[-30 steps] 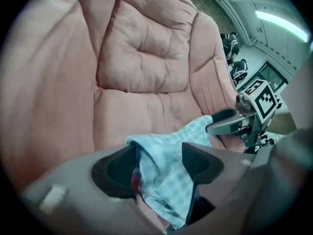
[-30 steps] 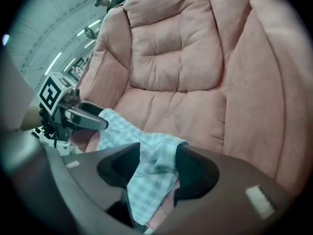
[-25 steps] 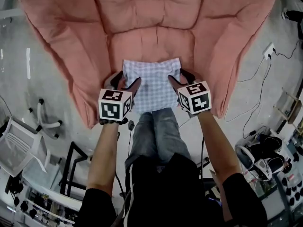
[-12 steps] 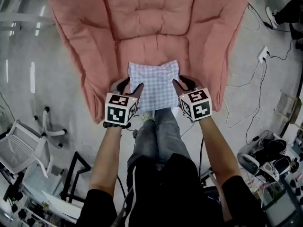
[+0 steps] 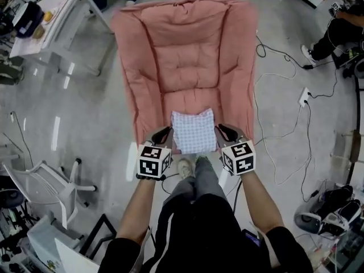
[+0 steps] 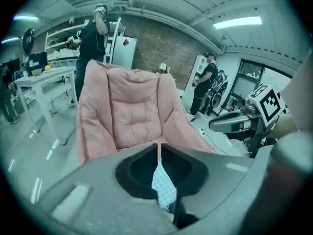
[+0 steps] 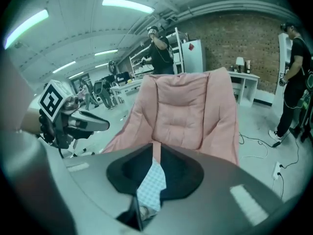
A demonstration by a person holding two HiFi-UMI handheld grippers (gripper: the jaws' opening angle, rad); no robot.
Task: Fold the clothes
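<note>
head view: checked cloth (image 5: 194, 131), a small rectangle, held stretched between the two tools over the front edge of the pink padded chair (image 5: 185, 56). left tool (image 5: 164, 133): jaws have just been closing, now clenched on the cloth's left edge. right tool (image 5: 226, 132): jaws have just been closing, now clenched on the cloth's right edge. left gripper view: cloth hangs down from the pinched jaws. right gripper view: the same. grey floor (image 5: 85, 118) all round the chair.

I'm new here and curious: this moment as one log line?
left gripper: jaws just closed, pinching cloth | right gripper: same | cloth: spread between both, at chair front
</note>
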